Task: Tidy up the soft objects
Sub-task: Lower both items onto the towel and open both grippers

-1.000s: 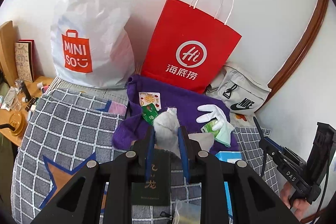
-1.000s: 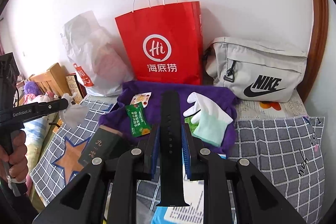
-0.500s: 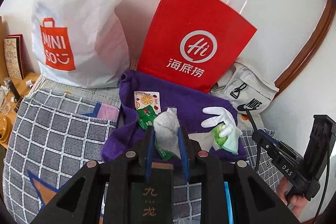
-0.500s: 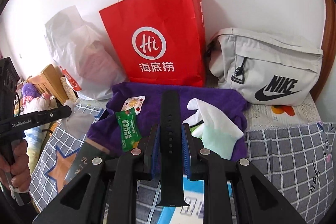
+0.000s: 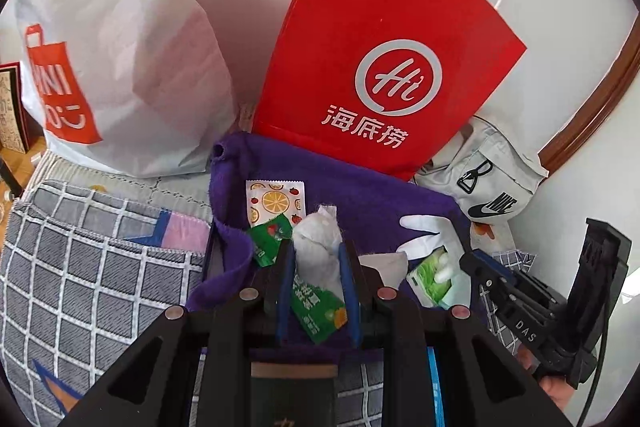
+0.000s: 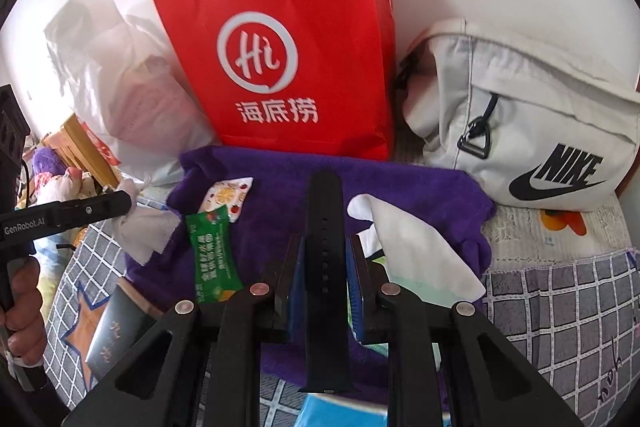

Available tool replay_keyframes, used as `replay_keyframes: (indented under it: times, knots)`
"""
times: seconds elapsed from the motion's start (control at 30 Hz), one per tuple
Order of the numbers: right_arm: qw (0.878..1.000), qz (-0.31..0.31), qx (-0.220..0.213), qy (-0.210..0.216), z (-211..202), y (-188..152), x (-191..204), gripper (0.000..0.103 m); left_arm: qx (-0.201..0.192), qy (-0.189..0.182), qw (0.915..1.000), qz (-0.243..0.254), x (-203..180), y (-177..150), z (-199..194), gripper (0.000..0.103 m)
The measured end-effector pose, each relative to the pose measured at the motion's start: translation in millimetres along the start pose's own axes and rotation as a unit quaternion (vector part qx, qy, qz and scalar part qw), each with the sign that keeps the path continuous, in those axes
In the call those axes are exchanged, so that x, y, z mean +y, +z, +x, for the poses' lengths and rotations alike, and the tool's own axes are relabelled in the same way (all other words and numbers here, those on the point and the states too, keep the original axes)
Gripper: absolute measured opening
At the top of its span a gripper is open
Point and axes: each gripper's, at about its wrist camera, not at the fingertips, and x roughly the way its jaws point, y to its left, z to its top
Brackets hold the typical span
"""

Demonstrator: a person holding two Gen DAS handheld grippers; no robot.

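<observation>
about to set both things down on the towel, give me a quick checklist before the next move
1. Left gripper grip on tissue: ok, wad pinched between the fingers.
2. Right gripper grip on strap: ok, clamped upright between the fingers.
3. Bare towel ahead of the strap: ok, purple patch free.
4. Spot under the tissue: not ok, green packet lies there.
5. Glove clear of the right fingers: cannot tell, it sits very close.

Bedroom: checked quilt (image 5: 100, 267), shopping bags (image 5: 380, 47)
</observation>
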Motion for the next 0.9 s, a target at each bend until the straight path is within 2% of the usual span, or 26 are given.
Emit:
replay_keyframes:
  times: [0.17,0.43,0.9]
  knots:
    - [1.000,0.004,0.010,0.003,13,-3,-4,0.020,0.018,0.010,0.9998,-0.005,4,3,23,0.022]
    - [1.000,-0.007,0.029,0.000,29,-4,-8,0.020,0.043,0.001,0.9991,-0.002,6,1,49,0.022]
    - [0.998,0.016,0.056,0.009,52,-7,-18,0.021,0.078,-0.013,0.9969,-0.005,5,-6,77,0.022]
